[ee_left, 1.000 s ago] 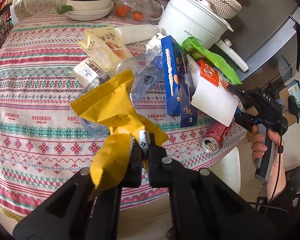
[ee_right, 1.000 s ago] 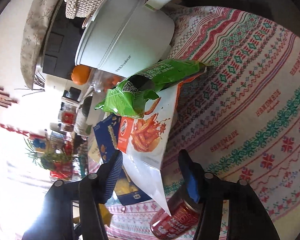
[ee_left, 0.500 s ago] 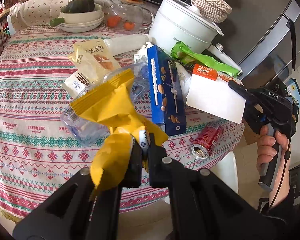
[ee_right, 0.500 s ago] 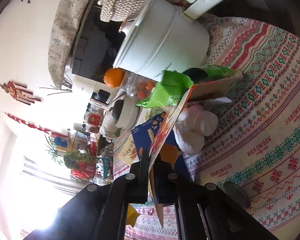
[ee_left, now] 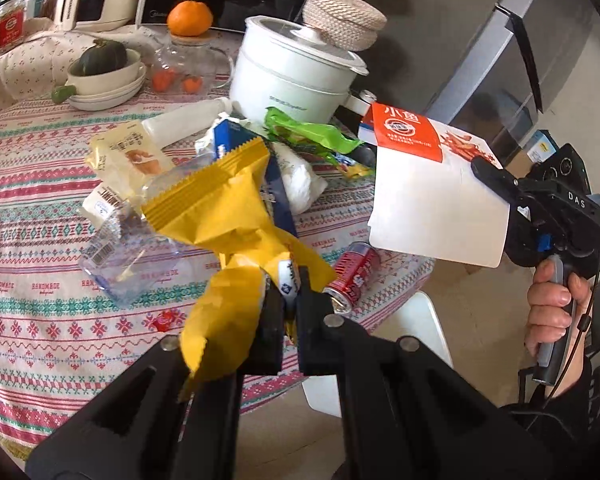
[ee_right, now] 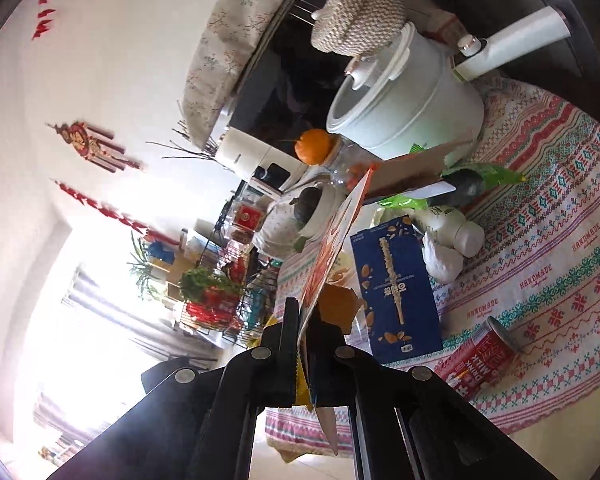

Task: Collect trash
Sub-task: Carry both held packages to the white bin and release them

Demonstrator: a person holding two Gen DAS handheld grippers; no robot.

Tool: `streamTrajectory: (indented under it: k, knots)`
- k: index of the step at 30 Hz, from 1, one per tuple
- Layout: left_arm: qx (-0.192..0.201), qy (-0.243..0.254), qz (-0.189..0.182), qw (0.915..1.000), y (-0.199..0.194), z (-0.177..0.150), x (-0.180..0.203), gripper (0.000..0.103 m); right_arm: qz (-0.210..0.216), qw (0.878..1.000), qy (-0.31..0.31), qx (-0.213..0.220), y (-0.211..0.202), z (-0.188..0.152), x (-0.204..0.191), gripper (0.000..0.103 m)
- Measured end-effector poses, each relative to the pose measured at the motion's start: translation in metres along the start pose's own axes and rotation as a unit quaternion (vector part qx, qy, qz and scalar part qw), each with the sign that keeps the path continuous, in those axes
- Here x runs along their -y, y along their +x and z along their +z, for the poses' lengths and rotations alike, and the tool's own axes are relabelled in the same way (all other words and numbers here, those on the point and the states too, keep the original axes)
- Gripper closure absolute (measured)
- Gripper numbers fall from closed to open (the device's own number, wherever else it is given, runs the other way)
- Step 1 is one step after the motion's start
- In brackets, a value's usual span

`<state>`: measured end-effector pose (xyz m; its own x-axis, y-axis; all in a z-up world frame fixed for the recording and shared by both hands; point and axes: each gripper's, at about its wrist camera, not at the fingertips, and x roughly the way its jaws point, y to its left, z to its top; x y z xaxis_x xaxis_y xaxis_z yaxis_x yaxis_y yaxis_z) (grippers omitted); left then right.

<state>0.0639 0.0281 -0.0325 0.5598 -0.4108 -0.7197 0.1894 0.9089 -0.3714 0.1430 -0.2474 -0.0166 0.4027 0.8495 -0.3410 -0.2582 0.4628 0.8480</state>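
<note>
My left gripper [ee_left: 290,292] is shut on a crumpled yellow wrapper [ee_left: 220,216], held above the patterned tablecloth [ee_left: 28,216]. My right gripper [ee_right: 306,320] is shut on a white and orange snack packet [ee_right: 332,248], seen edge-on here. In the left wrist view that packet [ee_left: 428,192] hangs off the table's right edge from the right gripper [ee_left: 488,174], which a hand holds. On the table lie a blue snack box [ee_right: 396,292], a red can [ee_right: 488,360] on its side, a green wrapper [ee_left: 312,136], crumpled tissue [ee_left: 300,176] and a clear plastic container [ee_left: 128,256].
A white lidded pot [ee_left: 296,80] stands behind the pile, with a woven basket [ee_left: 340,20] beyond it. Bowls holding a dark squash [ee_left: 100,76] and a glass jar [ee_left: 188,64] sit at the back. Cream wrappers [ee_left: 128,156] and a white bottle [ee_right: 452,228] lie nearby.
The right gripper went from open around the packet to shut on it, then lifted it off the table. The left gripper rose with the yellow wrapper.
</note>
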Motion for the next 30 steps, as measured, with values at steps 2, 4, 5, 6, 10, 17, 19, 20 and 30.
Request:
streamTrajectory:
  k: [2,4,5,6,10,17,19,20,30]
  knots:
    - [-0.005,0.022,-0.015,0.9996,0.002,-0.003,0.015,0.098,0.009,1.000,-0.006,0.004,-0.016,-0.006,-0.006,0.099]
    - [-0.018,0.040,-0.035,0.9984,0.007,-0.008,0.030,0.098,0.011,1.000,-0.010,0.010,-0.035,-0.012,-0.007,0.099]
    - [-0.023,0.048,-0.043,0.9976,0.009,-0.011,0.037,0.098,0.007,1.000,-0.012,0.014,-0.047,-0.016,-0.008,0.099]
    - [-0.032,0.059,-0.054,0.9963,0.013,-0.015,0.047,0.098,0.002,1.000,-0.014,0.017,-0.058,-0.019,-0.007,0.099]
    - [-0.072,0.099,-0.088,0.9886,0.031,-0.034,0.082,0.098,-0.041,0.999,-0.015,0.017,-0.100,-0.034,0.003,0.099]
    - [-0.131,0.165,-0.122,0.9699,0.063,-0.070,0.134,0.098,-0.121,0.993,-0.005,0.005,-0.160,-0.072,0.039,0.099]
    - [-0.147,0.178,-0.121,0.9654,0.076,-0.082,0.142,0.098,-0.147,0.989,0.002,-0.007,-0.172,-0.085,0.052,0.099]
    - [-0.153,0.183,-0.118,0.9639,0.082,-0.086,0.144,0.098,-0.160,0.987,0.006,-0.012,-0.176,-0.091,0.060,0.099]
    - [-0.166,0.233,-0.069,0.9557,0.117,-0.110,0.162,0.053,-0.245,0.966,0.048,-0.060,-0.192,-0.121,0.114,0.099]
